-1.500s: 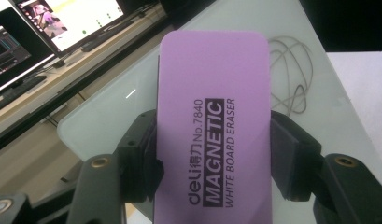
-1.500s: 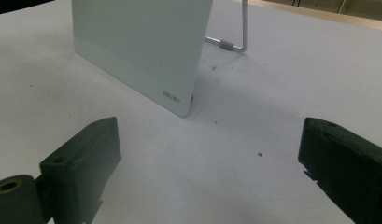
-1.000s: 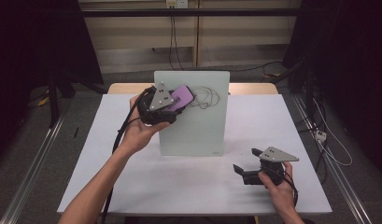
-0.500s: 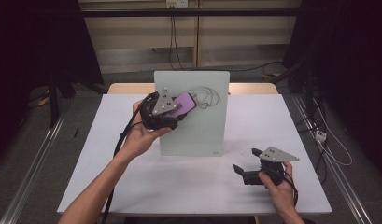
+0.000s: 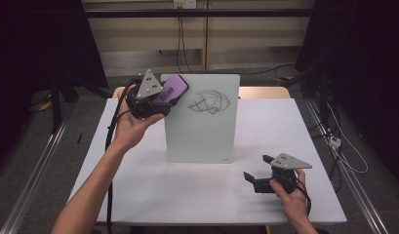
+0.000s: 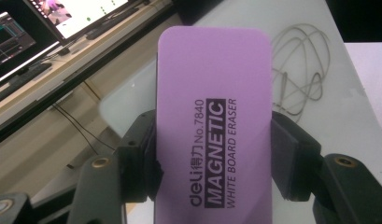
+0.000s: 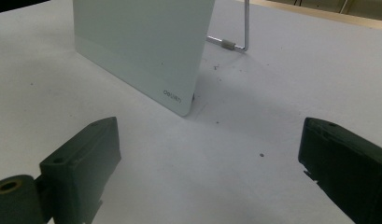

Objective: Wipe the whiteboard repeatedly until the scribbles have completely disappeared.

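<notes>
Left gripper (image 5: pixel 160 97) clamps the purple eraser (image 5: pixel 171 89), upper left of centre, apparently at the whiteboard's (image 5: pixel 202 131) top-left corner beside a black scribble (image 5: pixel 210 102). Right gripper (image 5: pixel 255 176), jaws spread and empty, rests on the table (image 5: pixel 187 190), lower right.

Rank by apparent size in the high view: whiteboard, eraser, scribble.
1. whiteboard, clearly largest.
2. scribble and eraser: look alike in extent, and the left gripper covers part of the eraser, so no ranking.
</notes>
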Tool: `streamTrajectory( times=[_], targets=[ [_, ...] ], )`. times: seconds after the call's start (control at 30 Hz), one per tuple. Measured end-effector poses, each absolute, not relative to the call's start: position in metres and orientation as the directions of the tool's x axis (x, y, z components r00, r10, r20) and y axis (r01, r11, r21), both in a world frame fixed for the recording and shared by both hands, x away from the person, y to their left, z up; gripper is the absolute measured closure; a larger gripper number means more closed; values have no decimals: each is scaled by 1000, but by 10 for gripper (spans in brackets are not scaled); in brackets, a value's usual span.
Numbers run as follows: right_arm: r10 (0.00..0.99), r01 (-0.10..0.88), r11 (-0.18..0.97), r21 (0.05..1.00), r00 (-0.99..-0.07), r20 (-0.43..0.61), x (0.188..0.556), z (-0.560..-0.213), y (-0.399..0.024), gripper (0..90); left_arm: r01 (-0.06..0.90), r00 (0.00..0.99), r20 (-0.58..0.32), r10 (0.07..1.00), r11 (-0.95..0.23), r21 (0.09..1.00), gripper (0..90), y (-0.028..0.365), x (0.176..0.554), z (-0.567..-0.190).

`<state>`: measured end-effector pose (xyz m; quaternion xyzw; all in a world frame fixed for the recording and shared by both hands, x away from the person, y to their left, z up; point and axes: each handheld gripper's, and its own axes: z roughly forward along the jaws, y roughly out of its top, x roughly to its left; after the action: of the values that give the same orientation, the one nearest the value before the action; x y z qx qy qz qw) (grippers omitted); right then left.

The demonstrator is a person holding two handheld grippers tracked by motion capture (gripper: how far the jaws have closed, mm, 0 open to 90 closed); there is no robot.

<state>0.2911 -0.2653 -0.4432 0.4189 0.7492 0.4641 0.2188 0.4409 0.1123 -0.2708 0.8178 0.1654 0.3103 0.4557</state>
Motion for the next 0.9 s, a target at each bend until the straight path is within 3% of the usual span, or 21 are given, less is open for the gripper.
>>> streamTrajectory(
  times=[0.5, 0.9],
  targets=[
    [830, 426, 220, 878, -554, 61, 291, -443, -264, 55, -4, 780, 367, 507, -582, 813, 411, 96, 430, -297],
    [830, 424, 221, 878, -555, 59, 291, -443, -265, 55, -4, 847, 339, 409, -633, 774, 411, 65, 412, -339]
  ],
)
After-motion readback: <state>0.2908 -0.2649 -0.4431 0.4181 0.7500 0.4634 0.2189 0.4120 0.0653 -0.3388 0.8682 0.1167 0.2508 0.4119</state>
